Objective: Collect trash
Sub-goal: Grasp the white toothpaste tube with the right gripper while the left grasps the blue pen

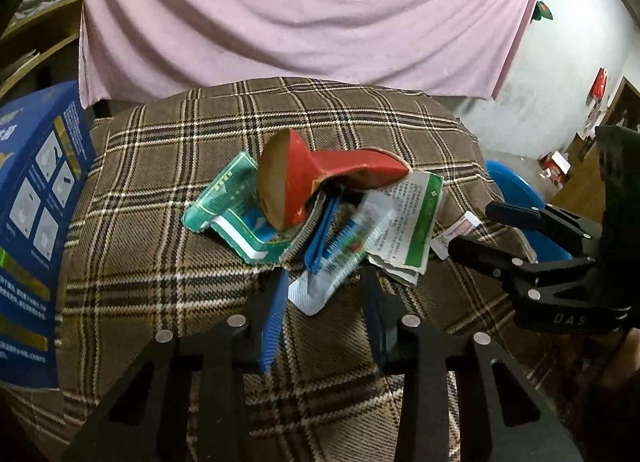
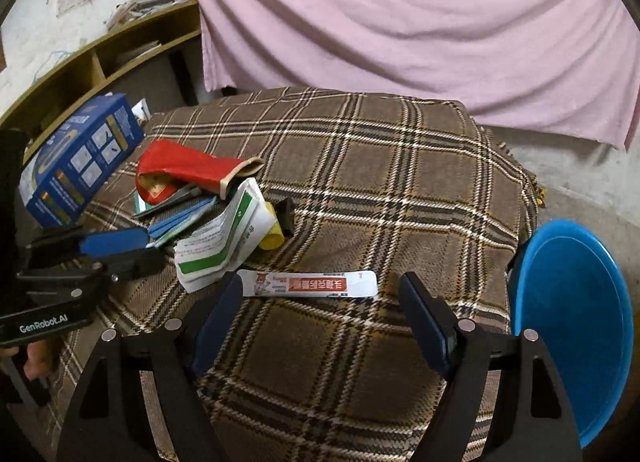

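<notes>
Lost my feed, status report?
Both claws open, left, right. Trash pile untouched; white sachet between right fingertips. Nothing blocking.

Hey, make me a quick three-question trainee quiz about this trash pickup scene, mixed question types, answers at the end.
1. True or false: the right gripper is shut on the long white and red sachet.
2. What colour is the basin at the table's right edge? A green, B blue, C red.
3. Fill in: the left gripper points at a pile topped by a crumpled ___ paper piece.

Key: 1 false, it is open; 2 B; 3 red.
</notes>
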{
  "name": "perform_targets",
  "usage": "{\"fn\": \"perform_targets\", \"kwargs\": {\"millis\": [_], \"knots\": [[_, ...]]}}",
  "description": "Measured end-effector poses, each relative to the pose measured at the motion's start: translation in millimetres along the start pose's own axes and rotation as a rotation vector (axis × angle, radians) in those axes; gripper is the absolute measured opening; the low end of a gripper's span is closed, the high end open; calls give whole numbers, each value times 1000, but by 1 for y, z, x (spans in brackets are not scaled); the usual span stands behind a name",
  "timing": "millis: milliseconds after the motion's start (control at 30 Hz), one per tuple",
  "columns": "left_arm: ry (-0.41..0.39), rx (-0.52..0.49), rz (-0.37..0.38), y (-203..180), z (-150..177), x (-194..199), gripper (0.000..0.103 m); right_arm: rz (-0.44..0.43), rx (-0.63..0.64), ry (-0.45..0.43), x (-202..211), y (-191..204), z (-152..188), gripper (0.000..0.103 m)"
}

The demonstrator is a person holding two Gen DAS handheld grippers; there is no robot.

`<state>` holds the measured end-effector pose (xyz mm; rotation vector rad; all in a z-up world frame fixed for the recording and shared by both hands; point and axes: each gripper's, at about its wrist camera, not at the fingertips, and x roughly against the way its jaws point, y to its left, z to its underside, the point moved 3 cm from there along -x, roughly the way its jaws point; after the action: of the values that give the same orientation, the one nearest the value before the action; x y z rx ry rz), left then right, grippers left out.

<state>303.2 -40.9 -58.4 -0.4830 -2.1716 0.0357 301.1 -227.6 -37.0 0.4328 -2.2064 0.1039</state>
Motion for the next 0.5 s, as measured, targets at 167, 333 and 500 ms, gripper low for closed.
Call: {"fn": "perform_targets", "kwargs": {"millis": [167, 333, 500], "knots": [[6, -41, -13, -5, -6, -9, 32, -9, 10, 37, -9, 1, 0, 79], [12, -65, -13, -9, -7, -13, 18, -14, 27, 58, -17, 4, -4, 80], [8, -93, -26, -17, -5, -12, 11, -27, 26, 58, -17, 5, -5, 68]]}}
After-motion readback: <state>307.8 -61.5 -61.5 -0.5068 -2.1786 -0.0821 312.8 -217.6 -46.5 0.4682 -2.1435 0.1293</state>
